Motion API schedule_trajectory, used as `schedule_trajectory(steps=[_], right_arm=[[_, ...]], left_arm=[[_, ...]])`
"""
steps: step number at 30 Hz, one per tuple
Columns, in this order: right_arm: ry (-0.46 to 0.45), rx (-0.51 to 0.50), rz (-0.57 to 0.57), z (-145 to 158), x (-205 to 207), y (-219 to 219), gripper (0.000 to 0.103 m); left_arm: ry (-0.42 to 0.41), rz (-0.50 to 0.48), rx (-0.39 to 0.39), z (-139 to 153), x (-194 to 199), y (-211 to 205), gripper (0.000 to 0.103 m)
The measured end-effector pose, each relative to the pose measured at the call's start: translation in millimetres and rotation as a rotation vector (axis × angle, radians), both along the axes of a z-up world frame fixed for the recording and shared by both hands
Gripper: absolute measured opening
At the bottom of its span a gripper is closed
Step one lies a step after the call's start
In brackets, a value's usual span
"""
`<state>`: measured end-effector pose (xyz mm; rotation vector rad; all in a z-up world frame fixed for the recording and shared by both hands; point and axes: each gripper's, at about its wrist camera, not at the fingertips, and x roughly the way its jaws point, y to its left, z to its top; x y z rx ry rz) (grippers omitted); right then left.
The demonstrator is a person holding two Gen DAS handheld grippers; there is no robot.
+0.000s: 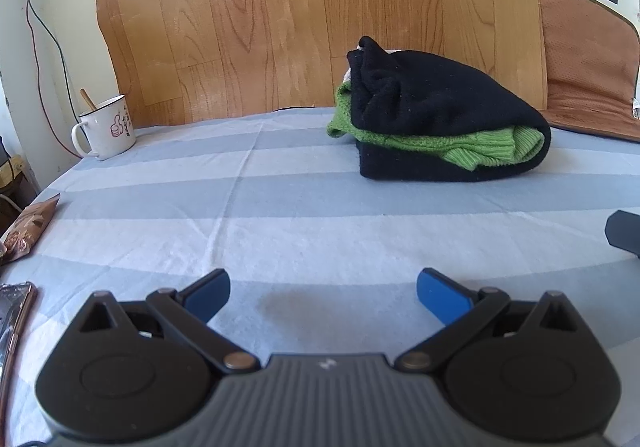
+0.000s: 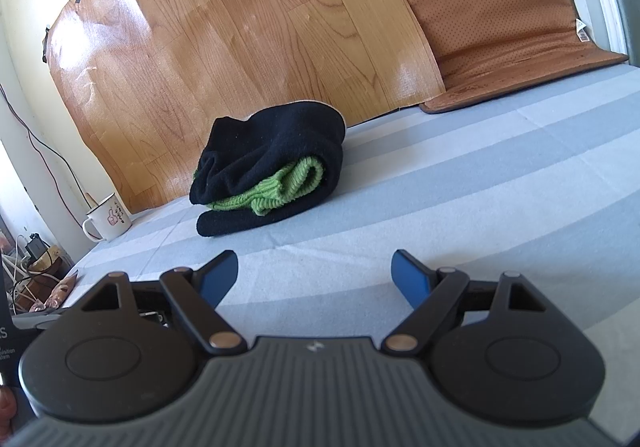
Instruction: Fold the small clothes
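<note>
Above striped sheet (image 1: 280, 231), both claws (image 1: 323, 297) agape.

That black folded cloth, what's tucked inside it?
A green knit garment is sandwiched in the black cloth, its ribbed edge poking out. A sliver of something white shows behind; the rest is covered.

Striped blue sheet (image 1: 280, 207): folded black-and-green clothes (image 1: 448, 127), white mug (image 1: 106, 131), brown mat (image 2: 520, 87), snack packet (image 1: 28, 231).

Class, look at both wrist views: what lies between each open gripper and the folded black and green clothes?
Only bare striped sheet. Both views show it between the left gripper, the right gripper and the folded clothes.
</note>
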<state>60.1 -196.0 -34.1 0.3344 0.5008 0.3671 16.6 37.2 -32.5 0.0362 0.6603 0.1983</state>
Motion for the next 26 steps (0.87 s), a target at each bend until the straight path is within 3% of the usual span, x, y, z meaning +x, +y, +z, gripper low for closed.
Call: schedule_trajectory(steps=[26], right_arm=[[-0.001, 0.003, 0.001, -0.1, 0.4, -0.1, 0.086]], left_arm=[[-0.006, -0.028, -0.003, 0.0, -0.5, -1.9, 0.103]])
